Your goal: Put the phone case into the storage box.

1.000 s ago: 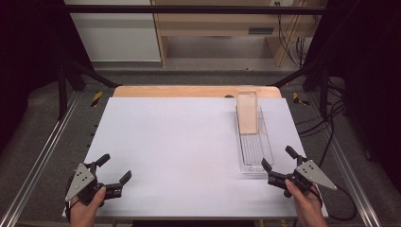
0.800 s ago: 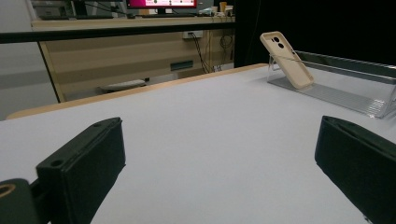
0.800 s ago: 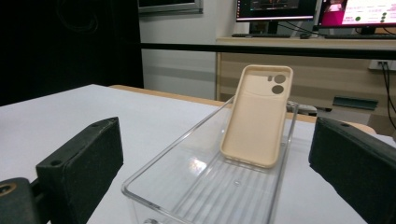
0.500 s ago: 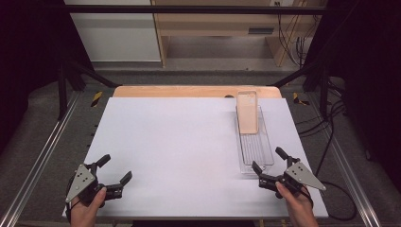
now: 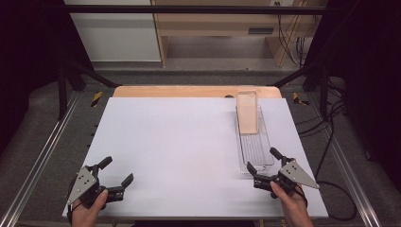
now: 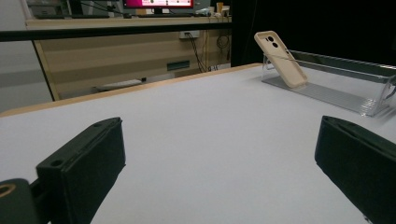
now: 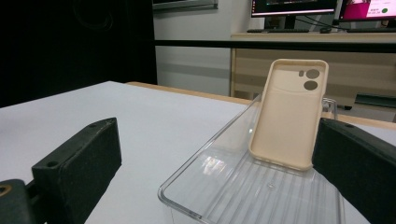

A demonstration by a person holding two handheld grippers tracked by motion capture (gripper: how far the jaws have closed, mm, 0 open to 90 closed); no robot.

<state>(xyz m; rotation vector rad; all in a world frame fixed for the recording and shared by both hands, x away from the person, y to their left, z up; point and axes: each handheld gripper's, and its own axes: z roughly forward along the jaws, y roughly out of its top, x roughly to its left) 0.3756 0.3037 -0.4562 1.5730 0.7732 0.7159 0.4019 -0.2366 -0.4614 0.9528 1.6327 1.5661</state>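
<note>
We see a white surface (image 5: 179, 151), mostly bare from the left edge across the middle, w/ plenty of open room there. A clear plastic tray (image 5: 257, 151) lies lengthwise near the right edge, its near end close to the front-right corner. A beige phone case (image 5: 247, 112) leans upright at the tray's far end. Our left gripper (image 5: 116, 178) sits at the front-left corner, jaws wide apart, holding nothing, well apart from the tray. Our right gripper (image 5: 263, 163) is at the tray's near end, jaws wide apart, one either side of the tray's near edge; contact we can't tell. The case is beyond the jaws, farther along the tray.
</note>
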